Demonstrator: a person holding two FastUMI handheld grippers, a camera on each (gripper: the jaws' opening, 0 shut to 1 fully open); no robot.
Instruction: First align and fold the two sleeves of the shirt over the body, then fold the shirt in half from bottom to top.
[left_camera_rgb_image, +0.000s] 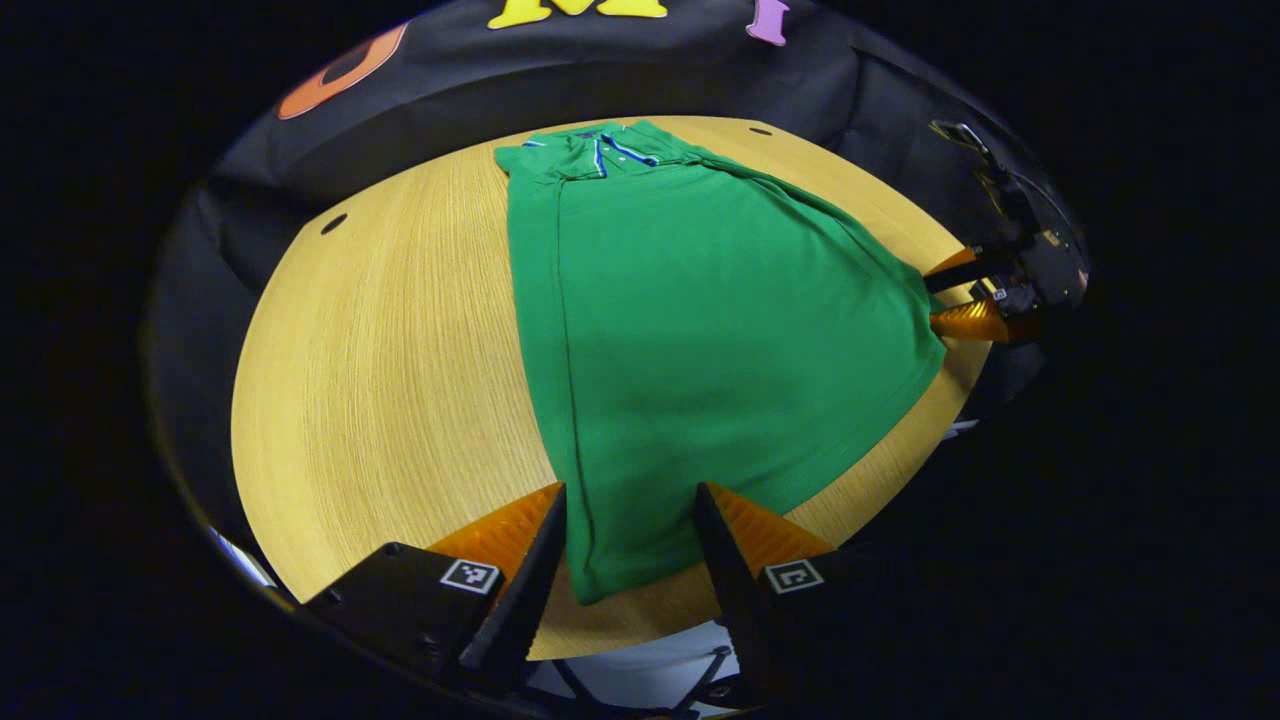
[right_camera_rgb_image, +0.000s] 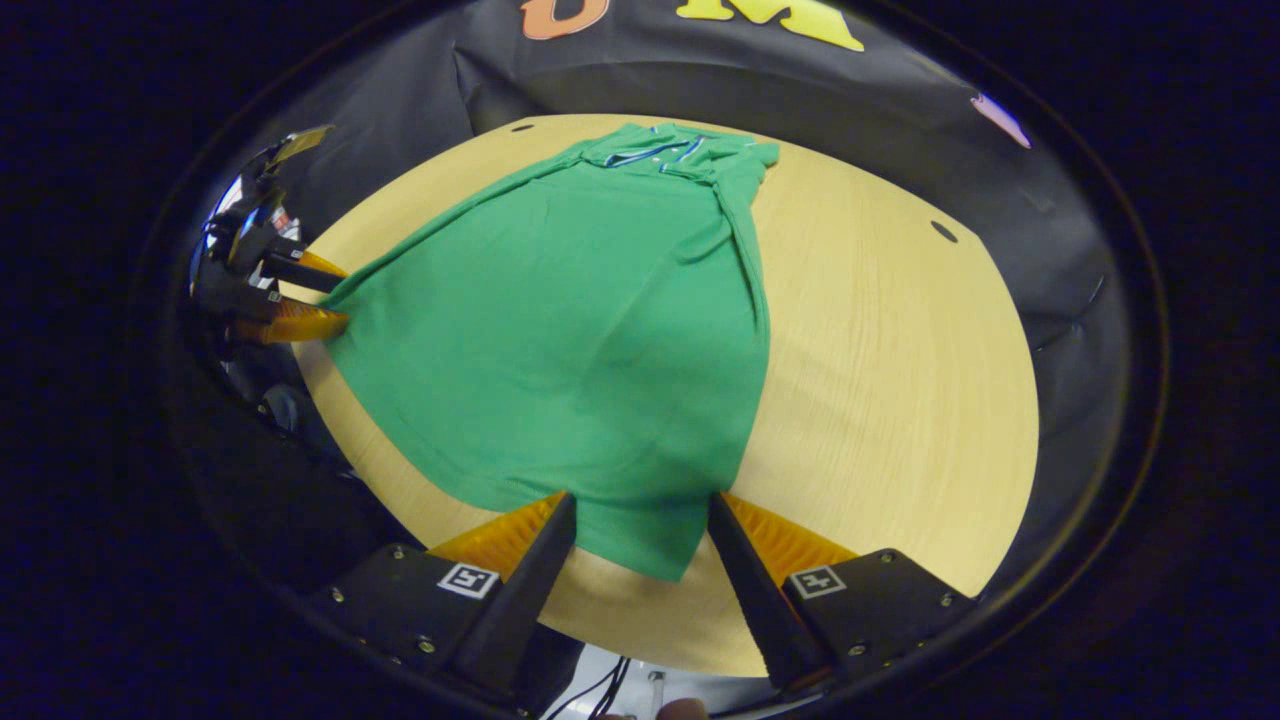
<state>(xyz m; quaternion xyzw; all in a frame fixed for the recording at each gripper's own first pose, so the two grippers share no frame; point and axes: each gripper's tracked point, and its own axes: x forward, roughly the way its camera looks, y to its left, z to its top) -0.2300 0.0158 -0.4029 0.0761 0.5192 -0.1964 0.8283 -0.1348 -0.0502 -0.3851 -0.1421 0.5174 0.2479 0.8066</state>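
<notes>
In the left gripper view the green short-sleeved shirt with a blue-and-white trimmed collar (left_camera_rgb_image: 690, 340) lies lengthwise on the round pale-wood table (left_camera_rgb_image: 380, 380) with its sleeves apparently folded over the body – so the bottom-to-top fold is what remains – and the left gripper (left_camera_rgb_image: 630, 545) stands wide open astride the near hem corner, gripping nothing. In the right gripper view the right gripper (right_camera_rgb_image: 640, 540) is likewise spread open around the other hem corner (cloth between the fingers, not pinched), both seemingly poised to grasp.

Green shirt (right_camera_rgb_image: 580, 330) flat on wooden table (right_camera_rgb_image: 900, 380), hem corner between spread right gripper (right_camera_rgb_image: 640, 520), left gripper (right_camera_rgb_image: 325, 295) at far corner
</notes>
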